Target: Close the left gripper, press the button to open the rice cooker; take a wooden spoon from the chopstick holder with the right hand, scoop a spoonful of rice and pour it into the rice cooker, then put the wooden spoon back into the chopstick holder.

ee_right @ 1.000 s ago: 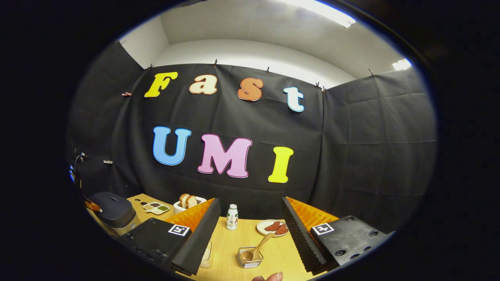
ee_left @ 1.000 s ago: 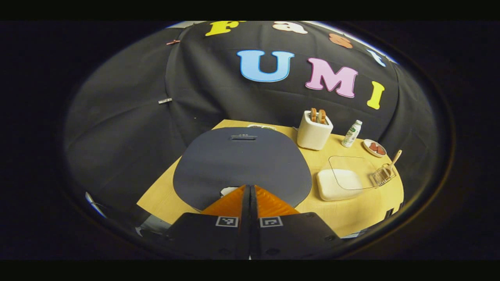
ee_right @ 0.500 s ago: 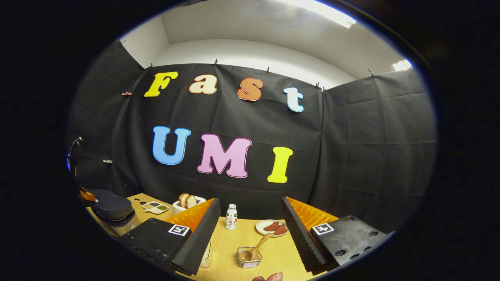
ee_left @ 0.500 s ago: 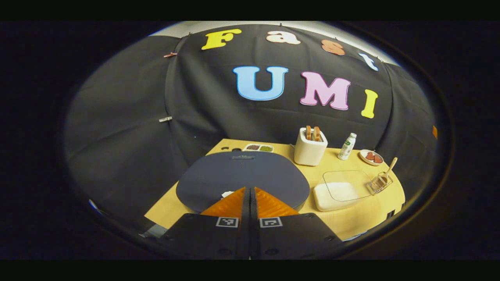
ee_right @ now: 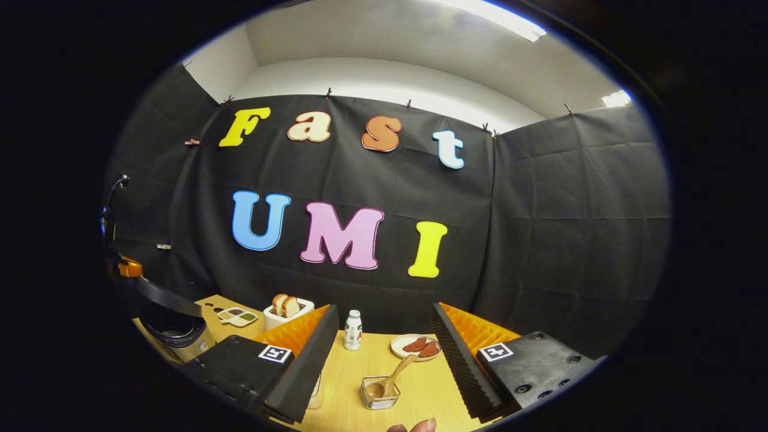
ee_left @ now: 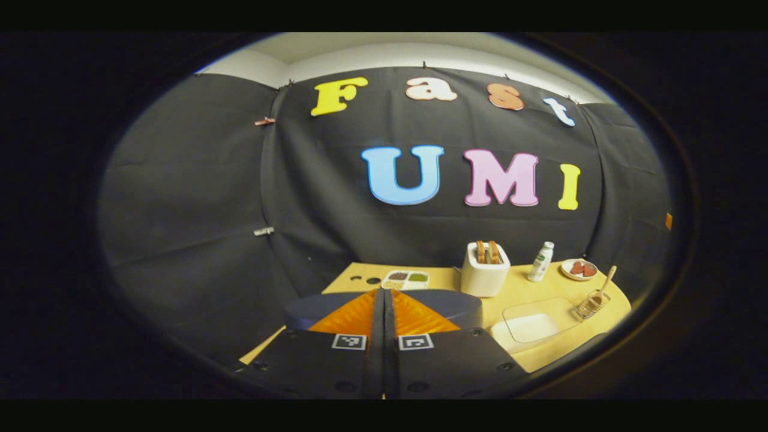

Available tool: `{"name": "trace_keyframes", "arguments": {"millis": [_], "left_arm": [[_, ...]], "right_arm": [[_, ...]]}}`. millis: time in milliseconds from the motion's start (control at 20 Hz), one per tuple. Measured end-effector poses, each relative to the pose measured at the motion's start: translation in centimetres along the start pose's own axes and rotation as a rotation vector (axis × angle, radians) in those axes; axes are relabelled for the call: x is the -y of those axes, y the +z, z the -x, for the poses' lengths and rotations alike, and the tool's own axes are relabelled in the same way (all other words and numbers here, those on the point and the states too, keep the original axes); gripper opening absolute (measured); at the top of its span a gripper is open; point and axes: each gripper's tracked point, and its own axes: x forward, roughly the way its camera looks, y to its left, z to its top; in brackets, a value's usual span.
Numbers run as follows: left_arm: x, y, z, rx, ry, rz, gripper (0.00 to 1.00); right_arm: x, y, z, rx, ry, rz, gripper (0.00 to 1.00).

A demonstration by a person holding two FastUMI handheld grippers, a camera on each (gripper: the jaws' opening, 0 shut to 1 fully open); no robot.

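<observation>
My left gripper [ee_left: 384, 292] is shut with nothing between its fingers, and its tips sit over the near edge of the dark rice cooker lid [ee_left: 456, 303], which I see nearly edge-on. In the right gripper view the rice cooker [ee_right: 177, 336] stands at the far left with its lid [ee_right: 162, 294] lifted off the body, and the left gripper [ee_right: 129, 267] is at the lid's raised edge. My right gripper [ee_right: 384, 309] hangs open above the table. Below it the wooden spoon [ee_right: 399, 371] leans in the clear chopstick holder [ee_right: 377, 395], also visible from the left as the holder [ee_left: 591, 303].
On the wooden table [ee_right: 420, 390] stand a white toaster [ee_right: 287, 311] with bread, a small bottle [ee_right: 353, 330], a plate [ee_right: 415, 347] of red slices and a divided sauce dish [ee_right: 237, 316]. A rice container [ee_left: 528, 327] with a clear lid lies right of the cooker. A fingertip [ee_right: 414, 426] shows at the bottom.
The cooker lid has swung up from shut to raised. The left gripper rose and tilted up with it, so the lid now looks edge-on. The right gripper barely moved.
</observation>
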Motion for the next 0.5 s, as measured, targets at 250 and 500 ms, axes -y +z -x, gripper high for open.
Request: {"name": "trace_keyframes", "arguments": {"millis": [250, 500], "left_arm": [[-0.2, 4.4, -0.3, 0.144, 0.030, -0.059, 0.08], [0.4, 2.7, -0.5, 0.101, 0.017, -0.024, 0.60]], "right_arm": [[0.0, -0.1, 0.0, -0.008, -0.004, 0.004, 0.97], [0.1, -0.7, 0.0, -0.029, 0.000, -0.002, 0.97]]}}
